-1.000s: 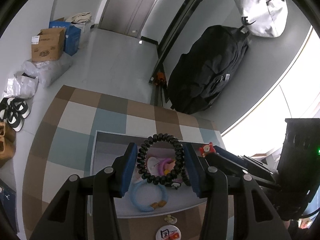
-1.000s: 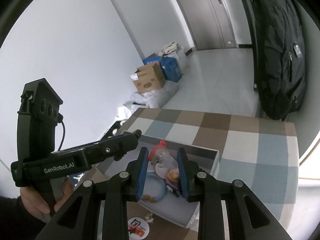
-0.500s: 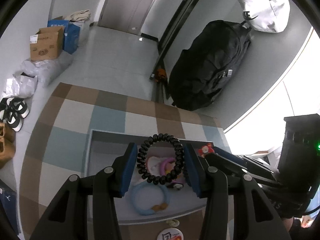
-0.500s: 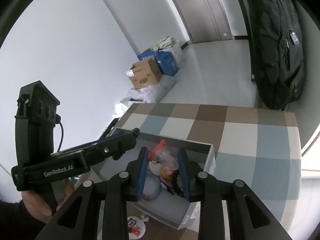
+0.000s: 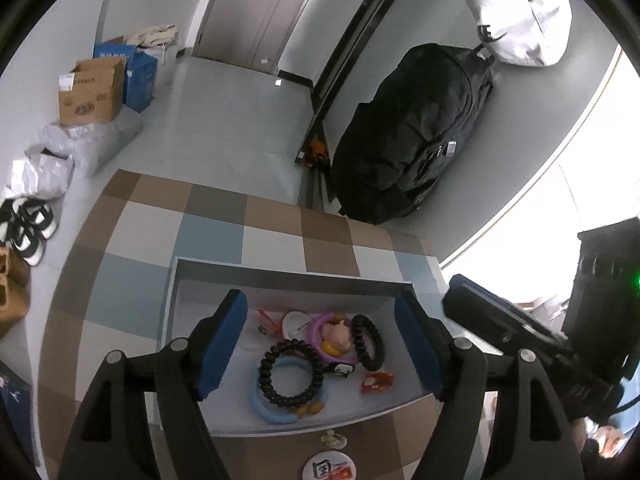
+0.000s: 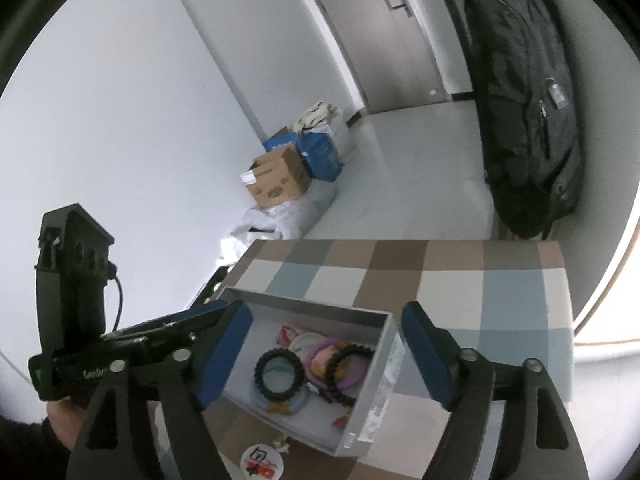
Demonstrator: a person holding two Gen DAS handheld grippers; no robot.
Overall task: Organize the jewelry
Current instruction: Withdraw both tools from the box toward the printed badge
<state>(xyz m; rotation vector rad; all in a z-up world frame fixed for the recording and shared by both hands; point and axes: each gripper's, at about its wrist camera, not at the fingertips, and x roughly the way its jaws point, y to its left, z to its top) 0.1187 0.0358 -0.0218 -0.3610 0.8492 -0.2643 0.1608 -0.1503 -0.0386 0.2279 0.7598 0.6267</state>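
Note:
A grey open box [image 5: 288, 276] [image 6: 382, 400] sits on the checkered table. Inside lie a black beaded bracelet [image 5: 290, 374] [image 6: 280, 376] on a pale blue ring [image 5: 276, 412], a second black ring [image 5: 368, 342] [image 6: 346, 372], a purple ring with a pink pig [image 5: 334, 336] and a small red charm [image 5: 378, 382]. My left gripper [image 5: 320, 340] hovers over the box with its jaws opening and nothing pressed between the pads. My right gripper [image 6: 324, 352] hangs over the same box, jaws also opening, nothing gripped. Each gripper shows in the other's view, the right [image 5: 500, 320] and the left [image 6: 140, 336].
A round badge [image 5: 328, 470] and a small white piece [image 5: 334, 438] lie on the tablecloth in front of the box. On the floor beyond are cardboard boxes [image 5: 92, 92], shoes [image 5: 28, 228] and a black backpack [image 5: 412, 140] against the wall.
Both grippers have opened wide. The black beaded bracelet left the left gripper and now lies in the box on the blue ring. The red charm dropped from the right gripper into the box.

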